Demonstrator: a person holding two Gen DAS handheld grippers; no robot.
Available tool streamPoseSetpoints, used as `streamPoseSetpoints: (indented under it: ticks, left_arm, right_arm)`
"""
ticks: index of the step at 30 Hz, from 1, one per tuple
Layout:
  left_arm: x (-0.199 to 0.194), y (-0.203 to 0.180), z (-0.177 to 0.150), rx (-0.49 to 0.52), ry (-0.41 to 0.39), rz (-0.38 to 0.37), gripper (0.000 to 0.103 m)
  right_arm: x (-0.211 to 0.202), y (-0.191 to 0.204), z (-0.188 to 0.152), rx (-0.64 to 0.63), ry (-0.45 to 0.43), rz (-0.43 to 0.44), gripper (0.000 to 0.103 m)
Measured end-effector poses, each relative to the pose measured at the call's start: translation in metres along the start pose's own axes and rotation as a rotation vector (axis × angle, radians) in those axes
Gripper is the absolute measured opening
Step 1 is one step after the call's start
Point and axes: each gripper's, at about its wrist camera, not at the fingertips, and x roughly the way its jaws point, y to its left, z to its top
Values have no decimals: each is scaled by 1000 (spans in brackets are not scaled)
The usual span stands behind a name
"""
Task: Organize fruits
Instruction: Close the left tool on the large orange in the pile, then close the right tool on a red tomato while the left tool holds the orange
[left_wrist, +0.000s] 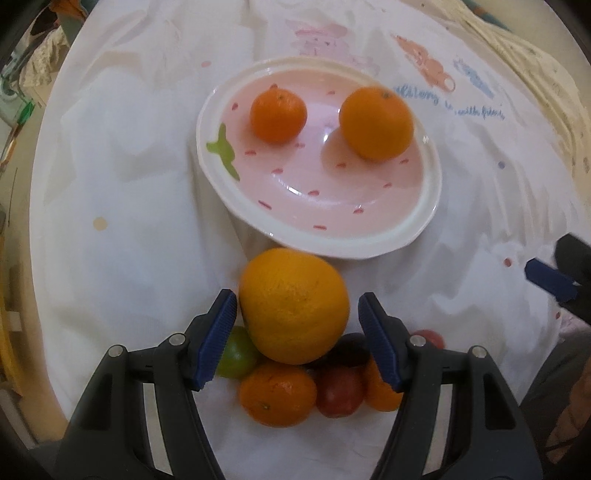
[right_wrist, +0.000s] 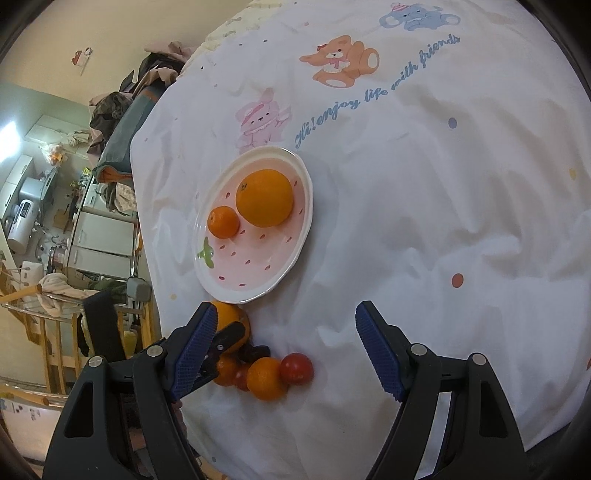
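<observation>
A pink plate with a white rim holds a small mandarin and an orange. Just in front of the plate lies a pile of fruit. A big orange tops it, above a lime, a mandarin and red fruits. My left gripper points down over the pile, open, with the big orange between its blue pads and a small gap on the right. My right gripper hangs open over bare cloth, with nothing in it.
A white cloth printed with cartoon bears and blue writing covers the round table. One finger of the right gripper shows at the right edge. Beyond the table's left edge are wooden furniture, heaped clothes and kitchen clutter.
</observation>
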Motion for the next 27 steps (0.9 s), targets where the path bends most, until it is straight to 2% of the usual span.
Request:
streamPoseSetpoints:
  ticks: [1,7,19,23,27]
  left_arm:
    - [-1,0,-1,2,-5,10,55]
    - [-11,1,-5,12,-21,10,52]
    - [-86,32,-20,-92,-158,-94,52]
    - [-118,40,-30,-84,-218,-74,53]
    - [-125,47,-41,-93,-230,-67,53]
  right_arm:
    - [0,0,0,0,1,5,80]
    - [1,0,-1,3,1,12,80]
    - [4,-5,-7,7,21,-15,80]
    - [8,-5,-11,3,45,-19,80]
    - [16,0,-17,-17,87,-16,77]
